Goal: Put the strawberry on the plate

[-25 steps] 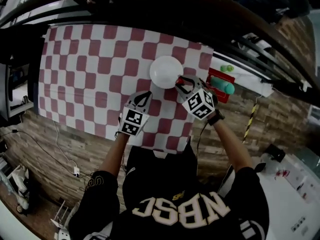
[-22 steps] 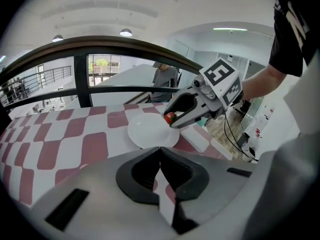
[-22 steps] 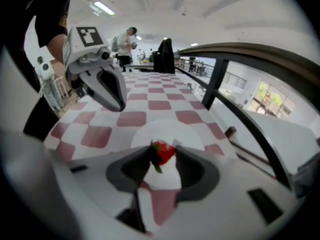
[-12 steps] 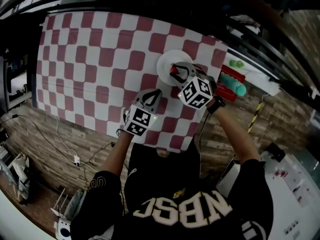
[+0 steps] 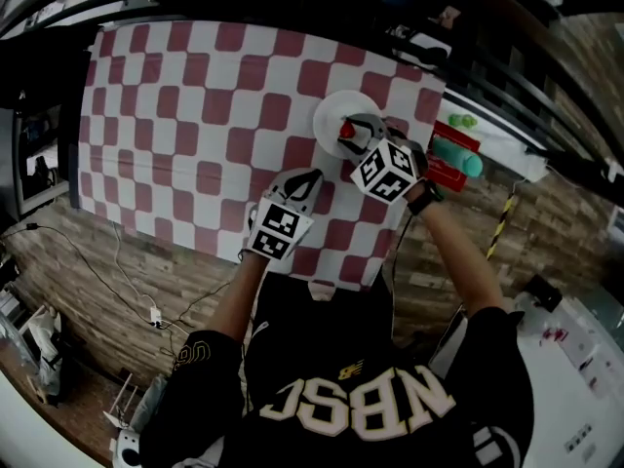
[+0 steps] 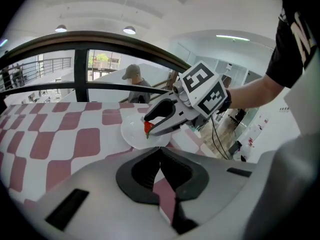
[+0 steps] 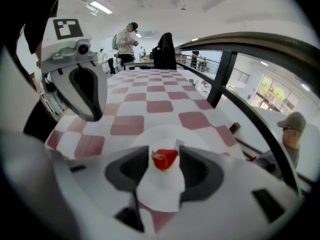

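A small red strawberry (image 7: 165, 159) is seen at the round white plate (image 5: 330, 113), loose between the right gripper's (image 5: 347, 136) jaws, which have just been opening. Only withdrawal is judged left. The left gripper (image 5: 308, 176) is closed on nothing.

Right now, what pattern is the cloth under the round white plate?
Red-and-white checked tablecloth; best in the head view.

strawberry (image 5: 345, 128): over plate (image 5: 331, 113) middle | plate: on tablecloth (image 5: 195, 115), far right corner

Overhead head view, gripper views share plate (image 5: 330, 109)
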Motion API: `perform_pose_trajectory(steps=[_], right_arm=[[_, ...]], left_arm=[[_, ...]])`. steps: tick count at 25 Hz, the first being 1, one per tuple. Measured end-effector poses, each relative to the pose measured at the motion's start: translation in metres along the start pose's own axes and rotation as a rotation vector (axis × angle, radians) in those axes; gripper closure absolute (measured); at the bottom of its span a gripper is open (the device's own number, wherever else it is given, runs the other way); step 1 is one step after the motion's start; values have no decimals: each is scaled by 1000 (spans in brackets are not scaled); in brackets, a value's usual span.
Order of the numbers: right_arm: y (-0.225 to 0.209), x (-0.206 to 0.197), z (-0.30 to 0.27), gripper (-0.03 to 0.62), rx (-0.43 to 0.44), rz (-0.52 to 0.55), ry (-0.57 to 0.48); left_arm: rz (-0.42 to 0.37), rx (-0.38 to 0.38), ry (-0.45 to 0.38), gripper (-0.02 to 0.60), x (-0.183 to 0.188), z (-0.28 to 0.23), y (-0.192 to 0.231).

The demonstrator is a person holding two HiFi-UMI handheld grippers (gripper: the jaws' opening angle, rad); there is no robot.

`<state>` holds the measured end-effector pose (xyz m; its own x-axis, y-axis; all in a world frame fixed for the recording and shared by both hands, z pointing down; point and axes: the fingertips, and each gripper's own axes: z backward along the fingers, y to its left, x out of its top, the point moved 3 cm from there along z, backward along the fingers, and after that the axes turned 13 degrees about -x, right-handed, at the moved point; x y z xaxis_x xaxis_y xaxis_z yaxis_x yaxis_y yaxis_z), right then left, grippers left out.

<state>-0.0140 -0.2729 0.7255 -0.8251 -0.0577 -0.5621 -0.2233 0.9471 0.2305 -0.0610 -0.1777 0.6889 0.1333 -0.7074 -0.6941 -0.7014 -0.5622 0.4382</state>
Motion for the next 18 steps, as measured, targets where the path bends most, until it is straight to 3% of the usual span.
perform_pose_trajectory(steps=[5, 12, 18], right_arm=[[4, 26, 25, 413, -48, -54, -14], [3, 36, 63, 359, -148, -107, 31], [0, 64, 115, 361, -272, -304, -88]], left_arm=[[93, 4, -102, 565, 10, 29, -6], [51, -11, -157, 565, 23, 69, -23], [27, -23, -268, 565, 47, 106, -38]])
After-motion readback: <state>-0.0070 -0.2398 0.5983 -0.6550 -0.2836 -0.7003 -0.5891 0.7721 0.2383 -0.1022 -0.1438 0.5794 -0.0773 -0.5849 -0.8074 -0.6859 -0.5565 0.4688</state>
